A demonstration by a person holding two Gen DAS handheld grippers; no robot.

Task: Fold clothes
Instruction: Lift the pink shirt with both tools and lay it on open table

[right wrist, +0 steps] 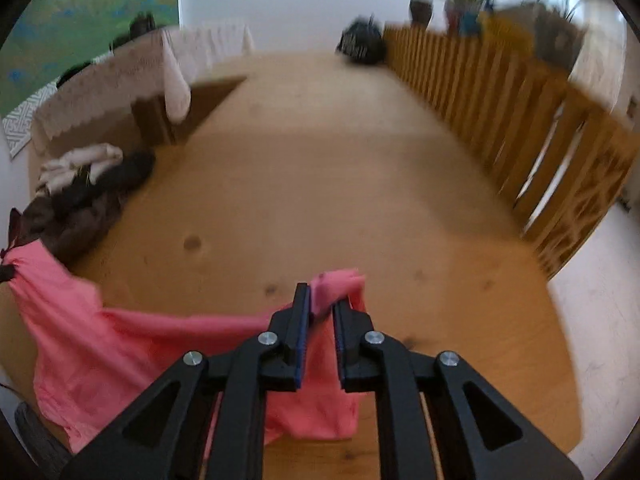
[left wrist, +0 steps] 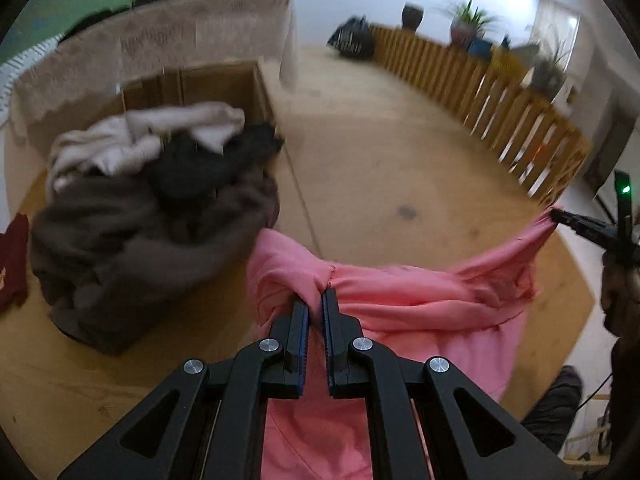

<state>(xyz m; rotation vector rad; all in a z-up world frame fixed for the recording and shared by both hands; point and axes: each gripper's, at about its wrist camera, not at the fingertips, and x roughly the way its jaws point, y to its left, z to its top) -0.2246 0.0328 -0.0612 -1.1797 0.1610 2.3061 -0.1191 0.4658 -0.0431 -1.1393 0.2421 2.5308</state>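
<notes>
The left gripper point(left wrist: 315, 300) was clamped on a bunched edge of the pink garment point(left wrist: 420, 300), its blue-padded jaws nearly together with a fold of cloth pinched between them. The right gripper point(right wrist: 322, 300) likewise had a corner of the same garment point(right wrist: 120, 344) caught between its pads, jaws only slightly apart. In the left wrist view the right gripper point(left wrist: 564, 218) showed at the far right edge, gripping the garment's other end, so the cloth hung stretched between the two tools and sagged in the middle, its lower part draping down over the wooden table point(left wrist: 380, 184).

Just beside the garment on the left gripper's side lay a heap of unfolded clothes point(left wrist: 152, 216): a brown piece at the front, a black one on top of it, and pale beige ones behind. A dark red piece point(left wrist: 12, 260) lay at the left edge of that view, next to the heap. The heap sat near the pink garment's left end but whether the two touched could not be told. The table in front of the right gripper was bare apart from a few dark knots in the wood.

Beyond the table stood another table under a lace-edged cloth point(right wrist: 120, 80). A wooden slatted fence point(right wrist: 500, 120) ran along the right, with potted plants point(left wrist: 468, 20) and a dark jar behind it. A black bag point(right wrist: 360, 44) sat at the fence's far end against a white wall. A green and blue painting point(right wrist: 80, 20) hung at upper left. Both views were blurred.
</notes>
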